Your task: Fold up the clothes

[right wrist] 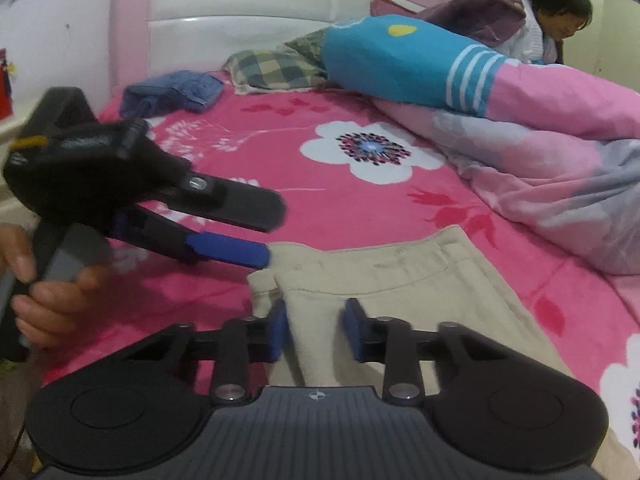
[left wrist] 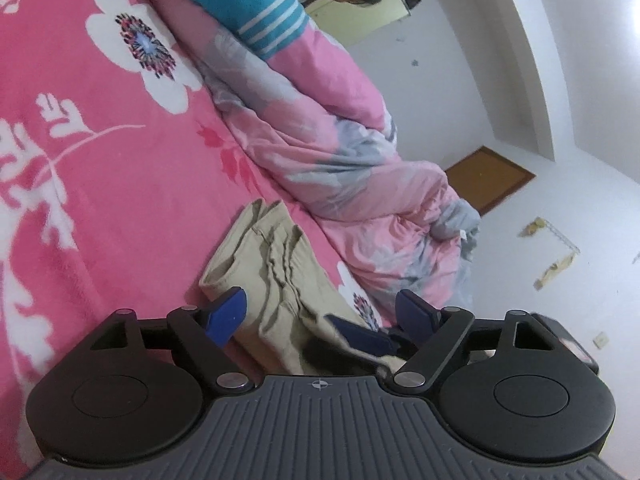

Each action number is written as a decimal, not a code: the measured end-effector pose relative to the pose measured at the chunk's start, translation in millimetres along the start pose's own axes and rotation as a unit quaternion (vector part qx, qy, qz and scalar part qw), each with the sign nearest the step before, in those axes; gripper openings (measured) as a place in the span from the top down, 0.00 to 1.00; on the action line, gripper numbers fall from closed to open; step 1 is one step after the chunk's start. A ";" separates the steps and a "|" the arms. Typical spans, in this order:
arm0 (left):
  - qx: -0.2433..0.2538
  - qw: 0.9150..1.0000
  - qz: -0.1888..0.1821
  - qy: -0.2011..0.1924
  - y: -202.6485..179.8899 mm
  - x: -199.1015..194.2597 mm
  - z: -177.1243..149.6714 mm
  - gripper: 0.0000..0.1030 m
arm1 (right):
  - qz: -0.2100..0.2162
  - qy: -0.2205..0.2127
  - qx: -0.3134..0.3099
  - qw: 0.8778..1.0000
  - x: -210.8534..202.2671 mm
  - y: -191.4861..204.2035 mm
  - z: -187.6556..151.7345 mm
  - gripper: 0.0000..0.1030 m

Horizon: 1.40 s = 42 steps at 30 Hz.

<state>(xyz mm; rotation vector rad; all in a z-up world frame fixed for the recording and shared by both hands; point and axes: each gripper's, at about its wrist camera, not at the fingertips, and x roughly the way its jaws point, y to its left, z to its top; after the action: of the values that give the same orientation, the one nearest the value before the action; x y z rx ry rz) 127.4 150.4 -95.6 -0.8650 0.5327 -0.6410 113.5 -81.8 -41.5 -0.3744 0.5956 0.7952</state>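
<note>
While both hand-held grippers, left (right wrist: 256,236) and right (right wrist: 316,330), gape empty, I align khaki trousers' (right wrist: 400,280) edges.

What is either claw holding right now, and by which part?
Nothing is held. The left claw hangs open above the edge of the folded beige trousers; the right claw is open too, over the cloth without pinching it.

Pink fleece blanket with white flowers (right wrist: 360,184) covers bed. Rumpled pink-grey floral quilt (right wrist: 560,184) along far side. Plaid pillow (right wrist: 268,68) beside white padded headboard (right wrist: 240,12). Person (right wrist: 560,20) behind quilt.
</note>
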 end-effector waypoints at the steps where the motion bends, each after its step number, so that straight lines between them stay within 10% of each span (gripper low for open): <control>1: 0.006 1.000 -0.001 0.002 -0.3 -1.0 -0.6 0.20 | -0.003 -0.004 0.005 1.000 -1.2 -1.2 -0.2 0.82; 14: 0.089 0.995 0.032 0.043 -1.7 -6.4 -13.1 0.46 | 0.014 -0.086 0.173 0.981 -32.4 -47.6 15.0 0.98; 29: 0.042 0.998 0.052 0.004 14.6 -22.0 -0.4 0.56 | 0.007 -0.026 0.049 0.998 4.5 7.3 14.5 0.97; 36: 0.035 0.997 0.065 -0.007 14.7 -22.6 1.0 0.51 | 0.018 -0.018 0.031 0.999 2.2 24.2 8.9 0.59; 42: 0.041 0.996 0.072 -0.012 12.6 -21.6 0.2 0.51 | -0.037 -0.003 -0.074 0.997 12.3 55.8 4.2 0.60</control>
<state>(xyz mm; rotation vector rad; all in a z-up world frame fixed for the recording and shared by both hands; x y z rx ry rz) 116.3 171.8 -102.2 -0.7486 0.5374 -0.5163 79.6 -36.6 -51.1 -0.5270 0.5164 0.7719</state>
